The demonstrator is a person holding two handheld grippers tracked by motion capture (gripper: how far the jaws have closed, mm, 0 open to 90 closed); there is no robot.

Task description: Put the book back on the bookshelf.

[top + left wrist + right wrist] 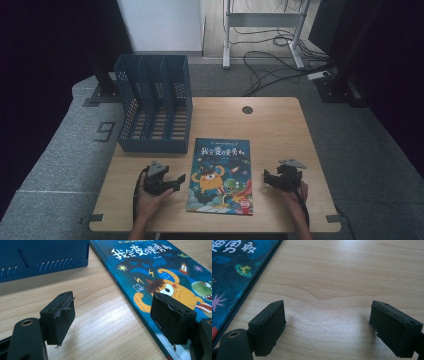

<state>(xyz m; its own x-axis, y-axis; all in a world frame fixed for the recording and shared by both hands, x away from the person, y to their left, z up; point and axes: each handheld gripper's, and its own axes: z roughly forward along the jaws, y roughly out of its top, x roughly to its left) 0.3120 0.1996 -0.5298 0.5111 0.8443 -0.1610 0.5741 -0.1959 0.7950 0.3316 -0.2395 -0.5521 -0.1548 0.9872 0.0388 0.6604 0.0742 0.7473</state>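
Left gripper [113, 320] fingers [62, 315] hanging open beside book [221, 175], right gripper [328, 327] open too, on table [280, 125]; book looking thin, stiff, glossy; pinching its edge.

A lab-like recording room: a small wooden table [280, 125] on grey carpet, with loose cables [270, 62] and a metal desk frame [262, 20] at twelve o'clock.
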